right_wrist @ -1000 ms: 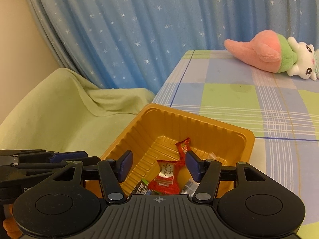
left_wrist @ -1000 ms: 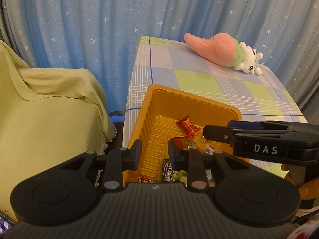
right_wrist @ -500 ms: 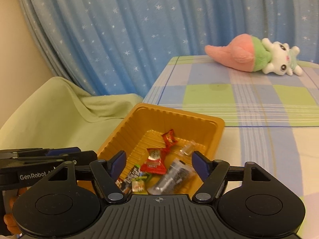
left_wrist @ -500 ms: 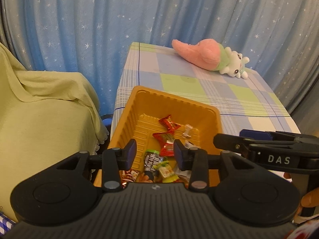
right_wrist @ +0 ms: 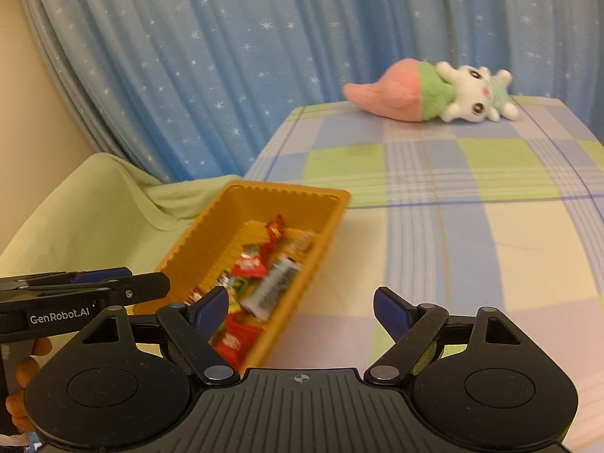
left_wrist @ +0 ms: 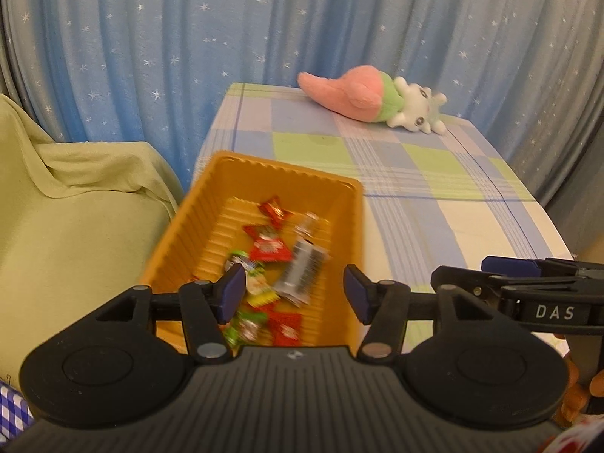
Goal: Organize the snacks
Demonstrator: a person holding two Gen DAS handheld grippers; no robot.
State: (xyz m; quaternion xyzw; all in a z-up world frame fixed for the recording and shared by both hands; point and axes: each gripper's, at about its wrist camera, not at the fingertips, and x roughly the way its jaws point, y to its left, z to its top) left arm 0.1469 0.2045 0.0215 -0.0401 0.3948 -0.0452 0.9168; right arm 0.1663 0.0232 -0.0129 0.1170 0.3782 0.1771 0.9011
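A blue curtain [left_wrist: 188, 37] sprinkled with small white stars fills the background in both wrist views. In front of it stands a table [right_wrist: 472, 226] covered with a checked cloth of pale blue, green and cream. To the left of the table, a pale green cloth [left_wrist: 75, 207] drapes over a piece of furniture. An orange plastic tray [left_wrist: 339, 204] with ribbed walls sits at the near left corner of the table, its long side running away from the cameras. Inside the tray lie the snacks [left_wrist: 270, 247]: several red wrappers, a silver and black packet, and a few green and yellow sweets, all loose on the tray floor and slightly blurred. At the far edge of the table, well apart from the tray, a plush toy [right_wrist: 426, 94] lies on its side; it is pink and green with a white face. The left gripper [left_wrist: 294, 290] hovers over the near end of the tray, its blue-padded jaws apart and opening, with nothing clamped between them. The right gripper [right_wrist: 300, 311] hangs just beside the tray's right wall, above the cloth, its jaws wide apart and opening, also empty. Each gripper shows at the edge of the other's view, with orange-gloved fingers [right_wrist: 26, 370] wrapped around the handle.
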